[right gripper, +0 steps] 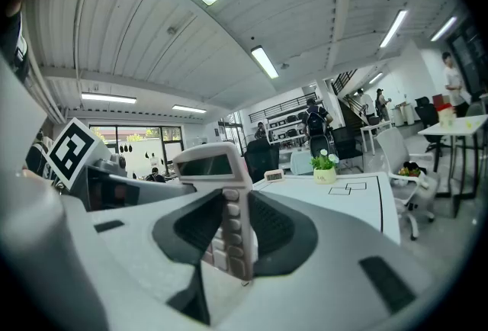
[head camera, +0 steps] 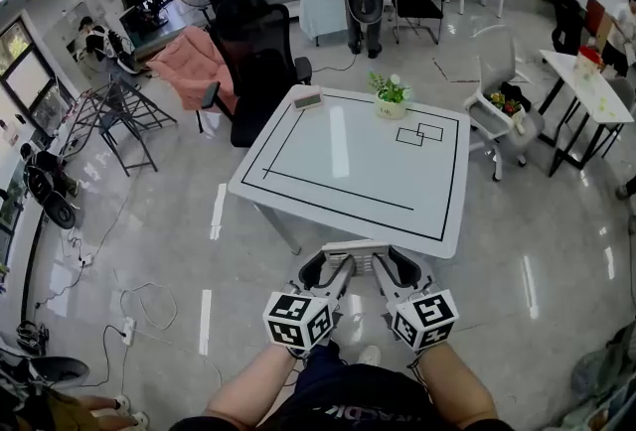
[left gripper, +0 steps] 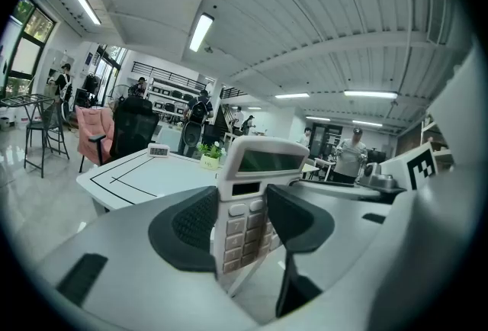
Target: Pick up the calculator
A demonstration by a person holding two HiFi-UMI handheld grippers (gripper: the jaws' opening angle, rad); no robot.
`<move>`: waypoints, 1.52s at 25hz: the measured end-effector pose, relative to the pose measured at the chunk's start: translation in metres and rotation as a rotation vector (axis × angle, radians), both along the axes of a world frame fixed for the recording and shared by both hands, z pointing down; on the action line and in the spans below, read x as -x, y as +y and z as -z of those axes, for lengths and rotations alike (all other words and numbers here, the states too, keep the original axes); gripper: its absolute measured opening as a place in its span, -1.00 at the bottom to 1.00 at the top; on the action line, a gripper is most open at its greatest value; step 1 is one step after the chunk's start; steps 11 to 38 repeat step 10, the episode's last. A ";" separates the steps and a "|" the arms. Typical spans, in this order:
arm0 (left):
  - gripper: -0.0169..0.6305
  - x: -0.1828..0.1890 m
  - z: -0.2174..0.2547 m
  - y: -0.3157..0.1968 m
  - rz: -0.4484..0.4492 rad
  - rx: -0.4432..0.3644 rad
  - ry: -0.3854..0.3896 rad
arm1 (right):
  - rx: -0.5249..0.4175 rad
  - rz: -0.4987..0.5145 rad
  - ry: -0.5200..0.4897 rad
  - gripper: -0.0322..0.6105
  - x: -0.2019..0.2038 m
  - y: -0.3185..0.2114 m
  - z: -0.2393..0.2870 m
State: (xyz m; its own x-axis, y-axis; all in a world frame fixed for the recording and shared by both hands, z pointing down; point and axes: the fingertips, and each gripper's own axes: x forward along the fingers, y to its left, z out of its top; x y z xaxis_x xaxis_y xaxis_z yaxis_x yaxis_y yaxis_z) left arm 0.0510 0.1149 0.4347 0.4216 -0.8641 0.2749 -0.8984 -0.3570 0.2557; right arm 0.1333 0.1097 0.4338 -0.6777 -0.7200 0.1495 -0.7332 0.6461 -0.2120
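A white calculator [head camera: 356, 250] with a dark display hangs in the air in front of the near edge of the white table [head camera: 348, 171], held from both sides. My left gripper [head camera: 336, 272] has its dark pads pressed on the calculator [left gripper: 255, 184], whose keys and display face the left gripper view. My right gripper [head camera: 386, 270] clamps the same calculator [right gripper: 223, 200], seen edge-on in the right gripper view with its side keys showing. In their own views the left gripper [left gripper: 244, 219] and right gripper [right gripper: 232, 226] both have it squeezed between the jaws.
On the table's far side stand a small potted plant [head camera: 391, 99] and a small desk clock [head camera: 308, 101]. Black office chairs [head camera: 260, 62] stand behind the table, a white chair [head camera: 497, 91] to its right. Cables and a power strip [head camera: 127, 328] lie on the floor at left.
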 end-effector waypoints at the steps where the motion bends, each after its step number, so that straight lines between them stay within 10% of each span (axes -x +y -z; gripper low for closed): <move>1: -0.31 0.000 0.000 0.000 -0.001 0.001 -0.001 | 0.001 -0.001 -0.001 -0.54 0.000 0.000 0.000; 38: -0.31 -0.001 0.000 -0.002 -0.003 -0.001 -0.005 | -0.001 -0.005 -0.006 -0.54 -0.001 -0.002 0.000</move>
